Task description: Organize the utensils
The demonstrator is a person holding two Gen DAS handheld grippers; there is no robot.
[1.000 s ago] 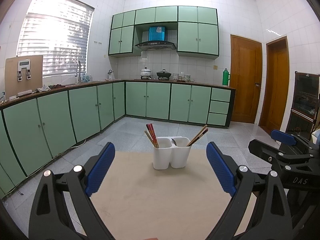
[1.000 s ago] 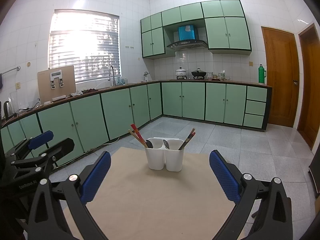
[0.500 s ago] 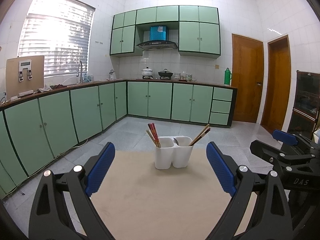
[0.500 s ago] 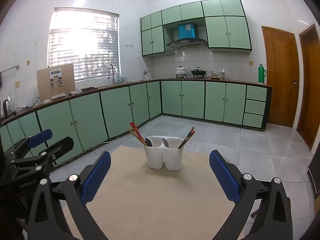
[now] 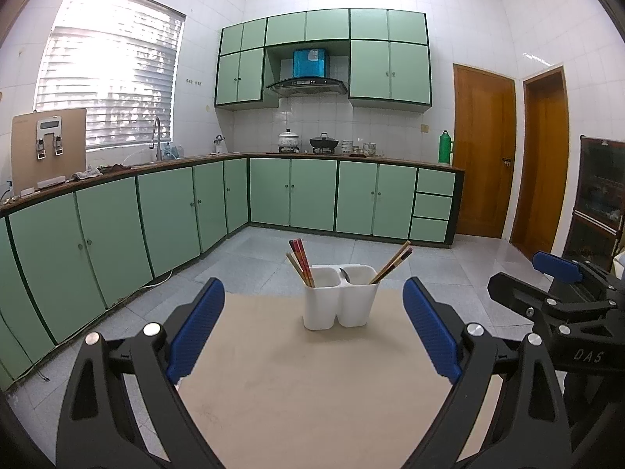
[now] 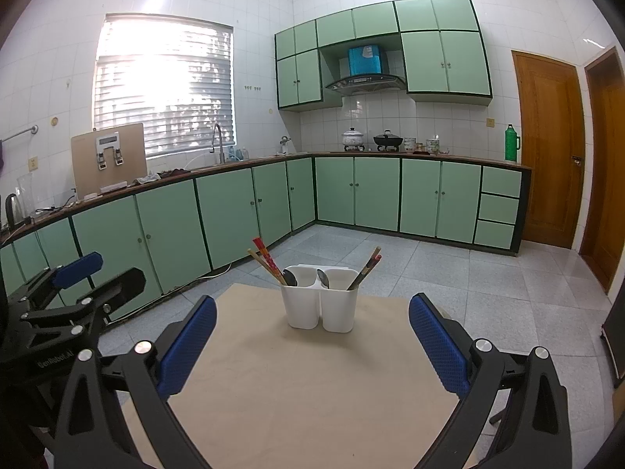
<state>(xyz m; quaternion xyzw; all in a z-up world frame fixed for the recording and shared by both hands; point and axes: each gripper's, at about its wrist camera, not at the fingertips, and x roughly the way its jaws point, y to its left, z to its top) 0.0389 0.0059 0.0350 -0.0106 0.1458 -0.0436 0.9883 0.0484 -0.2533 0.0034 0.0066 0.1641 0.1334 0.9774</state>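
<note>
Facing the white two-cup holder (image 5: 339, 299) near the surface's (image 5: 312, 383) far edge, both your tools, left tool (image 5: 312, 324) and right tool (image 6: 310, 342), hang wide open and empty. Chopsticks (image 6: 267, 260) and spoons (image 6: 290, 277) are mixed across the cups; I'd pinch one stick high on its shaft.

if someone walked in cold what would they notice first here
A white two-compartment utensil holder stands alone at the far end of the tan table, with chopsticks and spoons sticking out of both sides. In front, the right gripper and the left gripper hang wide open and empty.
</note>
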